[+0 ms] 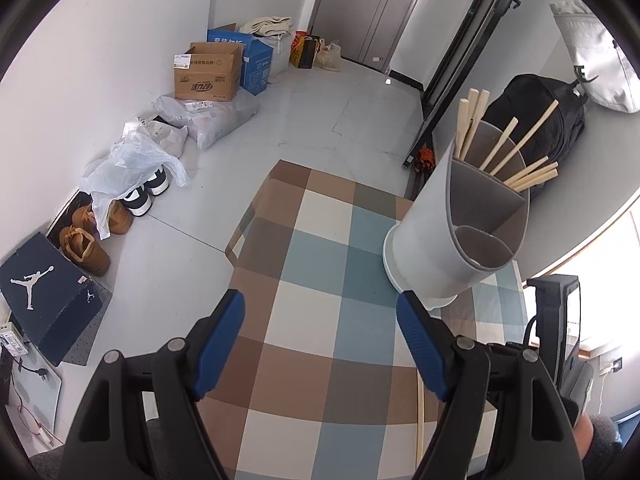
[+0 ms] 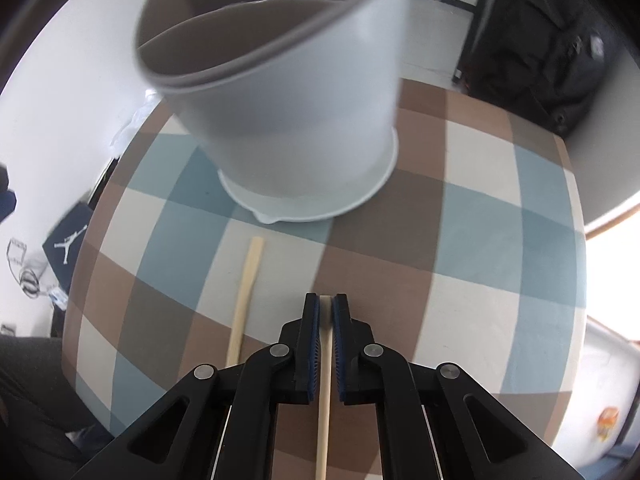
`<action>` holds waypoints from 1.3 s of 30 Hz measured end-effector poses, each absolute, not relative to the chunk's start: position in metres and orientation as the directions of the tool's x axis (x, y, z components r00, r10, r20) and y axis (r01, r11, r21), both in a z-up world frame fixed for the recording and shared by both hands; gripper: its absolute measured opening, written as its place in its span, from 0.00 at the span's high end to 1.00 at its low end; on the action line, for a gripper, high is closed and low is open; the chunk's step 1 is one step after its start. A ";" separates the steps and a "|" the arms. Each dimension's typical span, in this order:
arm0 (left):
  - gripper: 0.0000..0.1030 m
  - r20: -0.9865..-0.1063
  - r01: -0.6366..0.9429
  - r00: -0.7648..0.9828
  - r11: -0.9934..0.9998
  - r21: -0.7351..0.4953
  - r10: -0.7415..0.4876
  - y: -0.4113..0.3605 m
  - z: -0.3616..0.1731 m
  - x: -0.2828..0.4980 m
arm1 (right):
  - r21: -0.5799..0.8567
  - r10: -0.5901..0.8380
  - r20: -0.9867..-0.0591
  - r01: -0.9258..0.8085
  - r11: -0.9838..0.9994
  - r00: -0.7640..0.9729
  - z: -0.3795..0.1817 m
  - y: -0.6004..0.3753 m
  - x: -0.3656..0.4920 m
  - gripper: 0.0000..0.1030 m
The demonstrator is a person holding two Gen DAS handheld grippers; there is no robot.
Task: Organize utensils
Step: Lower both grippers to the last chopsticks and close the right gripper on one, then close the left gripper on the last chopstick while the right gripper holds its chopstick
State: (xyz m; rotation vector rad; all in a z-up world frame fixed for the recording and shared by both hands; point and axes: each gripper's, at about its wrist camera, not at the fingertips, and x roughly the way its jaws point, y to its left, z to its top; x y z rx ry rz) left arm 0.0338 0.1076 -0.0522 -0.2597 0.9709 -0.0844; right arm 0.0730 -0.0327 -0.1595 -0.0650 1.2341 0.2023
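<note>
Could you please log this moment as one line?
right gripper: shut on chopstick | left gripper: open, empty | second chopstick: on table | utensil holder: holds chopsticks

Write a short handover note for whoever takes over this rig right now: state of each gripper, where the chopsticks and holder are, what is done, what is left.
Left gripper: open, holding nothing, above the checked tablecloth.
Right gripper: shut on one chopstick, low over the cloth, in front of the holder.
Holder: grey, divided, upright on the table's far right side.
Done: several chopsticks stand in its rear compartment.
Left: put the held chopstick in, then the loose chopstick lying just left of the right gripper's fingers.
</note>
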 end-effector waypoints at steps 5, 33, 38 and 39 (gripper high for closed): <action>0.28 -0.808 -0.036 0.563 0.971 -0.237 -0.176 0.106 -0.052 0.033 | 0.020 0.089 -0.945 -0.214 0.977 0.316 -0.157 -0.027 0.075 0.91; 0.28 -0.966 0.011 0.231 0.993 -0.115 -0.115 0.017 -0.132 0.071 | 0.458 0.311 -0.721 0.088 0.885 0.619 -0.064 -0.177 0.055 0.95; 0.36 -0.966 -0.016 0.248 0.996 -0.083 -0.076 0.006 -0.131 0.074 | 0.513 0.328 -0.683 0.109 0.852 0.653 -0.060 -0.194 0.051 0.95; 0.42 -0.965 -0.015 0.251 0.997 -0.079 -0.072 0.003 -0.131 0.074 | 0.521 0.324 -0.675 0.116 0.846 0.663 -0.058 -0.197 0.050 0.95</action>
